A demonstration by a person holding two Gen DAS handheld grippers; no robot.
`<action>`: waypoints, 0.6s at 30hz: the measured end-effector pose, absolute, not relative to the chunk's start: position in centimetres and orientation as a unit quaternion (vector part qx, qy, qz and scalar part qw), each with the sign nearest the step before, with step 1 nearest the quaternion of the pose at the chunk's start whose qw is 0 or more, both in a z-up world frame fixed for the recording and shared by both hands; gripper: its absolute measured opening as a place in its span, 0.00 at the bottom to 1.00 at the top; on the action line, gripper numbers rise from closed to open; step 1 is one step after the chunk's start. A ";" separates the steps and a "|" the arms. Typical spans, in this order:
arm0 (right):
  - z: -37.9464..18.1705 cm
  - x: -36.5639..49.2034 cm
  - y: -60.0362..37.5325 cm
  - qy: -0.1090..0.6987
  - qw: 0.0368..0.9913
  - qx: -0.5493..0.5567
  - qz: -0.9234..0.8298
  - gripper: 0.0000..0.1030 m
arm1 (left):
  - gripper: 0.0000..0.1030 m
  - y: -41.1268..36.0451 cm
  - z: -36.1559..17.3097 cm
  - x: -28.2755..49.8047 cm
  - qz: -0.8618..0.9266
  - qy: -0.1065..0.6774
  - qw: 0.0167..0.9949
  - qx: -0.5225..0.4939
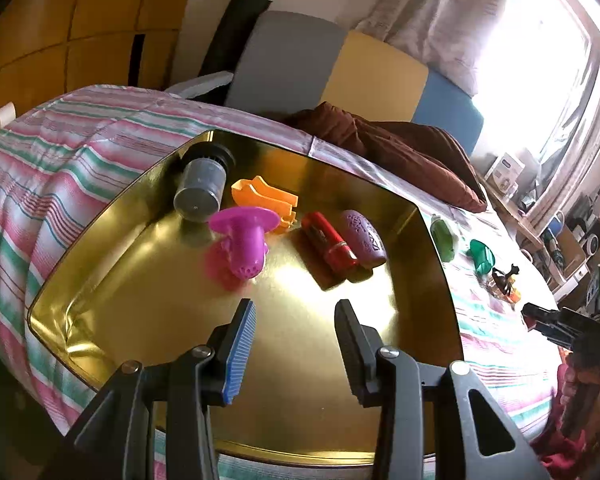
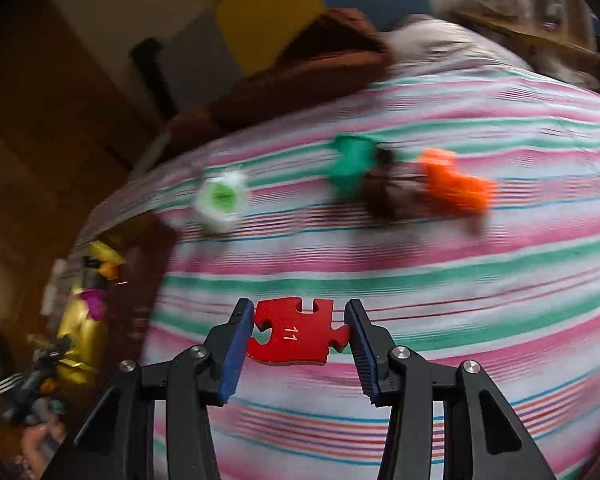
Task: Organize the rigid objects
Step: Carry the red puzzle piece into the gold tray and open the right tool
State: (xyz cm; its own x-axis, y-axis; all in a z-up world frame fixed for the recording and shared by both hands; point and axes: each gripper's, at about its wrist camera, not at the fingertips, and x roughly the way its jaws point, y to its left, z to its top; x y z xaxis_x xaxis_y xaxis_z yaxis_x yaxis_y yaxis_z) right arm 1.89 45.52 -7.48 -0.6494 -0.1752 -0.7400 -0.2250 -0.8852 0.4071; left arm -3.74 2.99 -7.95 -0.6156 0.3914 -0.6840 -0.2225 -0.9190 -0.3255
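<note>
A gold tray (image 1: 432,240) lies on the striped bedspread (image 1: 80,148). In it are a grey cylinder (image 1: 202,186), an orange piece (image 1: 262,196), a pink strainer (image 1: 246,240), a red tube (image 1: 330,246) and a purple perforated case (image 1: 364,238). My left gripper (image 1: 294,312) is open and empty above the tray's near part. My right gripper (image 2: 298,314) is shut on a red puzzle piece (image 2: 298,332) marked 11, held above the bedspread (image 2: 420,288); it also shows in the left wrist view (image 1: 540,318).
On the bedspread right of the tray lie a green object (image 1: 444,238), a teal cup (image 1: 482,256) and a dark and orange figure (image 1: 506,280). The right wrist view shows them blurred: green disc (image 2: 220,200), teal cup (image 2: 352,164), orange piece (image 2: 454,184). A brown pillow (image 1: 400,140) lies behind.
</note>
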 end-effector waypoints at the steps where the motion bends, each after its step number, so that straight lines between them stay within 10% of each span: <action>1: -7.0 1.4 44.2 0.235 -0.001 -0.417 0.878 0.46 | 0.40 2.8 -8.0 -3.8 0.892 -0.108 0.172 -0.404; 18: -4.8 -6.9 20.9 0.082 -0.177 -0.446 0.873 0.46 | 0.40 -1.2 -7.6 -5.0 0.890 -0.176 0.133 -0.400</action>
State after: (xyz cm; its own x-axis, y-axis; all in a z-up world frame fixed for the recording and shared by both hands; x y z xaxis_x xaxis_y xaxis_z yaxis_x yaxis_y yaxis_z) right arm -6.93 20.94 -4.80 -0.5391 -0.3828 -0.7502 0.2365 -0.9237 0.3014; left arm -4.98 -1.16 -7.62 -0.6451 0.3771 -0.6646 -0.0956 -0.9027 -0.4194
